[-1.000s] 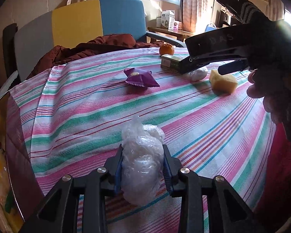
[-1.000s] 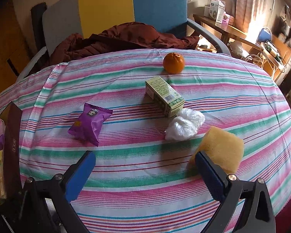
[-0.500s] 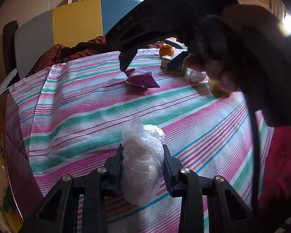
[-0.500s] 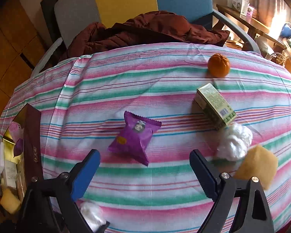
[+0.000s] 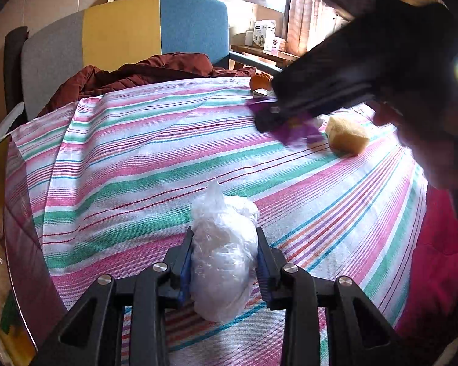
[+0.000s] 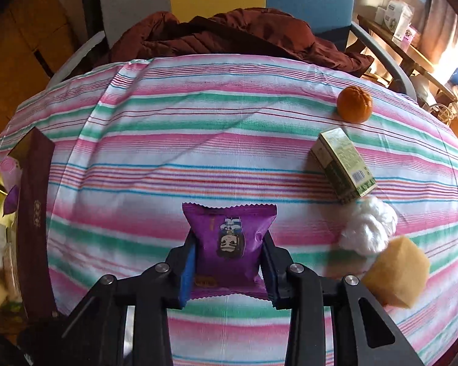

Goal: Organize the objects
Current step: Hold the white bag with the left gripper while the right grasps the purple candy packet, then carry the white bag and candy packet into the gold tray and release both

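From my right gripper (image 6: 227,262), bare cloth (image 6: 168,140) lies open from ten to twelve o'clock. At two o'clock the carton (image 6: 343,164), orange (image 6: 354,104), white wad (image 6: 368,228) and sponge (image 6: 395,274) crowd together. At nine o'clock the box (image 6: 35,213) wall blocks me.

A crumpled clear plastic bag (image 5: 221,256) stands upright at 6 o'clock, pinched. The purple snack packet (image 6: 229,241) lies flat, print upside down; green carton (image 6: 343,166), tangerine (image 6: 354,104), white wad (image 6: 368,230), yellow sponge (image 6: 395,276) cluster toward 3 o'clock.
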{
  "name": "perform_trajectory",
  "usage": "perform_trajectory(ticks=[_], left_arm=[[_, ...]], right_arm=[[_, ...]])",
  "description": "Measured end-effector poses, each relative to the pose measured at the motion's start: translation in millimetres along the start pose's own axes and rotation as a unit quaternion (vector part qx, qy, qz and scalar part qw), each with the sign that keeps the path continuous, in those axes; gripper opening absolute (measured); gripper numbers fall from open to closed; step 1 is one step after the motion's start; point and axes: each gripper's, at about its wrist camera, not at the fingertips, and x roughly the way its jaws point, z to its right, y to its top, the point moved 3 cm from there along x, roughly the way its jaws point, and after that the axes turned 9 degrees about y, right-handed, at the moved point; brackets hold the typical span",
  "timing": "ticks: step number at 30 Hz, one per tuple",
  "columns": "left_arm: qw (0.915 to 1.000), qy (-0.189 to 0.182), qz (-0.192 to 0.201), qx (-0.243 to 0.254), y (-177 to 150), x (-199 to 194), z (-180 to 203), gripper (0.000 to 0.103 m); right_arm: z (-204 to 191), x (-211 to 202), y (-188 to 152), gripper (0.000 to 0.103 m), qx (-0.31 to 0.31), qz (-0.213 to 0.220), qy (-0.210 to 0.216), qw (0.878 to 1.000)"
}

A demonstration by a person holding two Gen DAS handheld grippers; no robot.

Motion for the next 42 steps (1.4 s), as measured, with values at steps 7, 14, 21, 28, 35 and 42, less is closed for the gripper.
perform_trajectory(ticks=[7, 14, 21, 28, 35, 42], left_arm=[[0.9984, -0.042, -0.013, -0.035, 12.5, -19.1, -9.0, 0.033], [0.9980, -0.042, 0.029, -0.036, 21.6, -78.0, -11.5, 0.033], [0.9944, 0.018, 0.042, -0.095, 20.7, -110.3, -72.9, 0.033], [0.9760, 0.096, 0.032, -0.193, 13.4, -126.6, -168.8, 0.033], [0.9525, 0.161, 0.017, -0.258, 12.2, -125.2, -255.4, 0.046], [0.9337, 0.173, 0.018, -0.313, -2.6, -134.3, -298.8, 0.069]], right_arm=[[13.7, -51.5, -40.5, 0.037, 0.036, 0.057, 0.011, 0.998], [9.3, -71.9, -64.2, 0.037, 0.051, 0.082, 0.030, 0.995], [-32.9, -70.9, -68.0, 0.037, 0.022, 0.088, 0.070, 0.993], [-118.6, -63.3, -48.8, 0.037, -0.055, 0.085, 0.119, 0.988], [-210.3, -43.5, -20.8, 0.037, -0.133, 0.068, 0.151, 0.977], [-275.3, -21.9, 24.4, 0.047, -0.143, 0.080, 0.178, 0.970]])
